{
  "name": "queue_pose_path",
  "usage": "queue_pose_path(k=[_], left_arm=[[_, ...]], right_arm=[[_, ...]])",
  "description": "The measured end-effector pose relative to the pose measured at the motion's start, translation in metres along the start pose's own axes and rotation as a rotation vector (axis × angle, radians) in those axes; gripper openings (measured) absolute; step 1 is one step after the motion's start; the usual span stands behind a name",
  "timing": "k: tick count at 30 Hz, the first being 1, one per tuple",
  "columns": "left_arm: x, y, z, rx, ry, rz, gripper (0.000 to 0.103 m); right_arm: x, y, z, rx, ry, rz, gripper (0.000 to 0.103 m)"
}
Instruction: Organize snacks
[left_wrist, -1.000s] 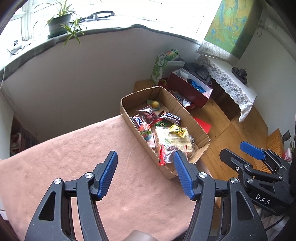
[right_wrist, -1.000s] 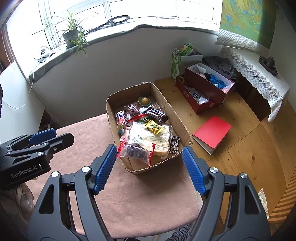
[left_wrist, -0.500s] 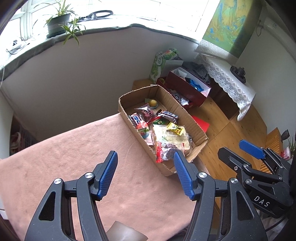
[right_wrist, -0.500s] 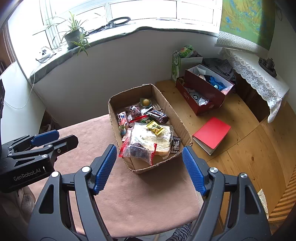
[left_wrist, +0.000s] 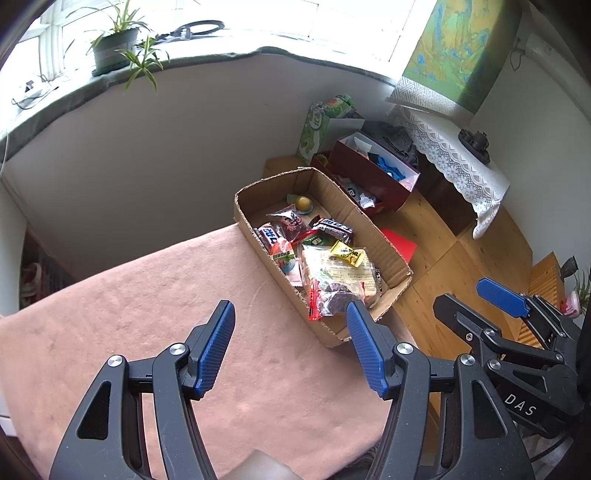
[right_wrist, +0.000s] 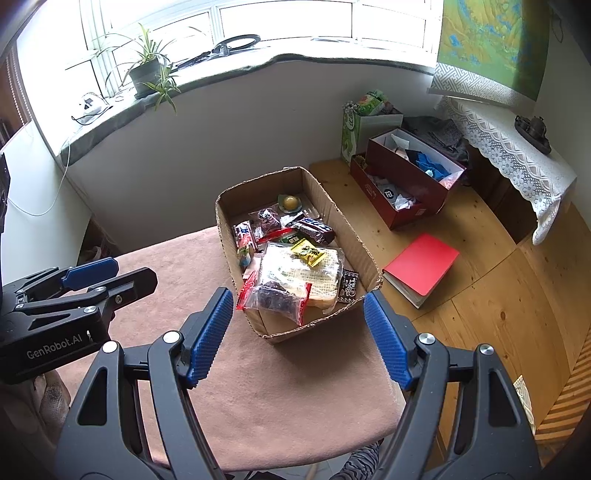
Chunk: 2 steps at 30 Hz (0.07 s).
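Open cardboard box (right_wrist: 356, 240) at far edge of pink-covered table (right_wrist: 280, 398), crammed with mixed wrapped snacks (right_wrist: 295, 269); left gripper (left_wrist: 290, 349) and right gripper (right_wrist: 297, 334) near box, both wide, empty

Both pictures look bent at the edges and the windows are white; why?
Left wrist view: fisheye lens curves the windowsill, and the window glare is blown out. Right wrist view: same curving, panes overexposed, yet the cardboard box of snacks stays sharp and evenly lit.

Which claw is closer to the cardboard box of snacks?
The right claw. It hangs open just in front of the cardboard box, lined up with it. The left claw, also open, hangs off to the box's side, above the pink cloth.
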<state>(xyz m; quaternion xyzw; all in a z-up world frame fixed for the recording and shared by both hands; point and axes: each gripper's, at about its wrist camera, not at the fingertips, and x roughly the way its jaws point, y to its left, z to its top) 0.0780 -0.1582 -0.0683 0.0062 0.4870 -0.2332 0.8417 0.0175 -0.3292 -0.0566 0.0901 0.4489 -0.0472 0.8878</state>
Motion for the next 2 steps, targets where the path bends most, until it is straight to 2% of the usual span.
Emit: queue_pose_path(k=[2], left_arm=[[0.0001,-0.0006,0.0000,0.000,0.001,-0.001,0.063]], right_arm=[[0.0001,-0.0001,0.0000,0.001,-0.001,0.002,0.076]])
